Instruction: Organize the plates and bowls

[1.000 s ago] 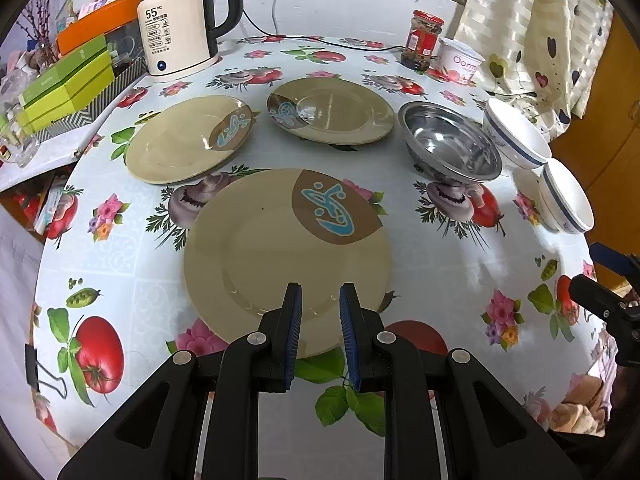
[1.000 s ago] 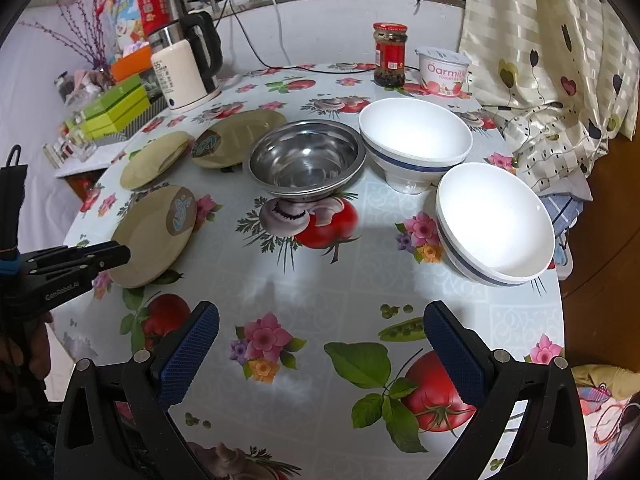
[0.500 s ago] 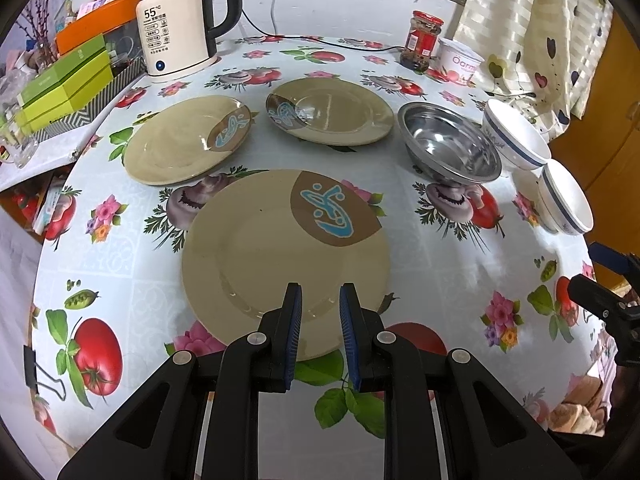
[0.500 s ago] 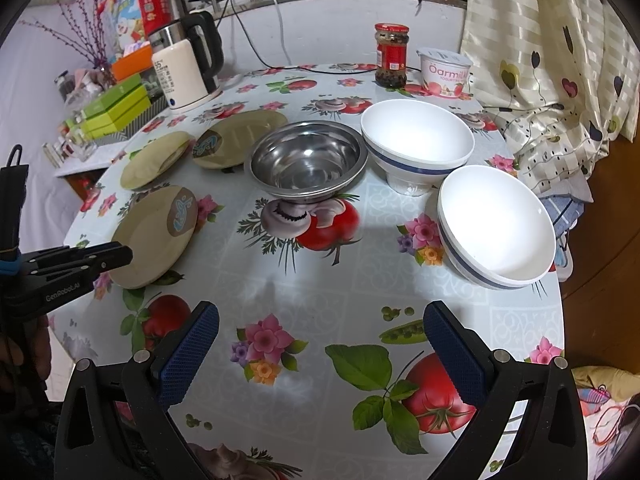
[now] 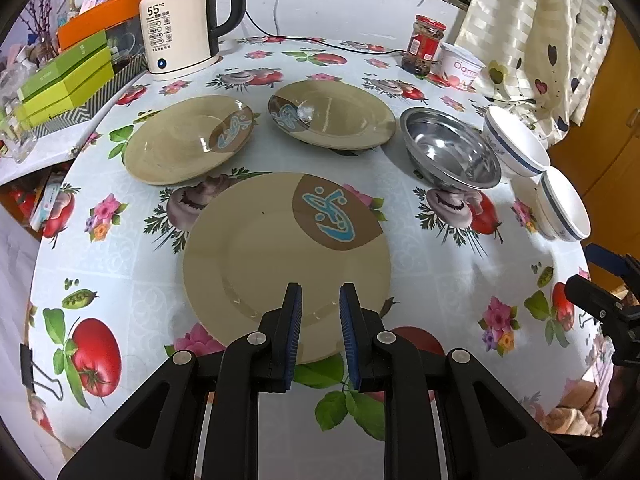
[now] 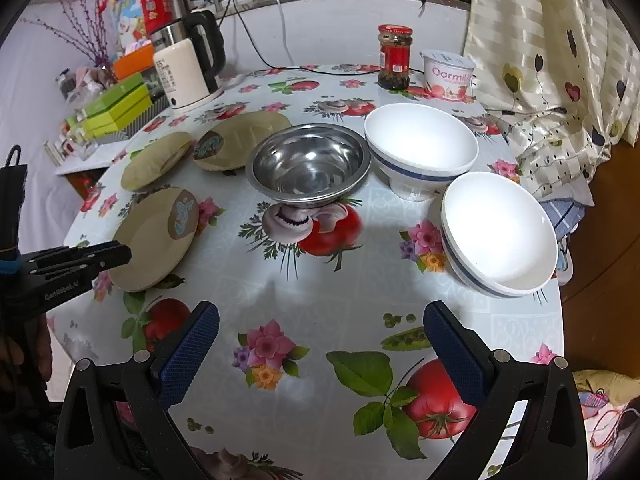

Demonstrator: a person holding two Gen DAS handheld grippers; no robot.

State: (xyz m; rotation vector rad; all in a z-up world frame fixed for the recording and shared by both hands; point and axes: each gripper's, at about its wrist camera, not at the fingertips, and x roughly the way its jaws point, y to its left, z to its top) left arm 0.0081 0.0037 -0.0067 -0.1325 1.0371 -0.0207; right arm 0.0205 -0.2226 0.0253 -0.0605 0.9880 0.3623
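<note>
Three tan plates with a blue motif lie on the flowered tablecloth: a large one (image 5: 280, 248) nearest, one at the back left (image 5: 180, 144), one behind it (image 5: 340, 116). My left gripper (image 5: 320, 290) hovers over the large plate's near rim. It is open by a narrow gap, with nothing between its pads. A steel bowl (image 6: 308, 164) stands mid-table, with two white blue-banded bowls (image 6: 420, 140) (image 6: 496, 228) to its right. My right gripper (image 6: 322, 312) is wide open over bare cloth in front of the bowls, holding nothing.
An electric kettle (image 5: 180, 28) with its cable, a red-lidded jar (image 5: 424, 44) and a yoghurt tub (image 5: 462, 68) stand along the back. Green boxes (image 5: 64, 80) sit at the left, off the table. A curtain (image 6: 552, 60) hangs at the right. The table's edge curves close behind both grippers.
</note>
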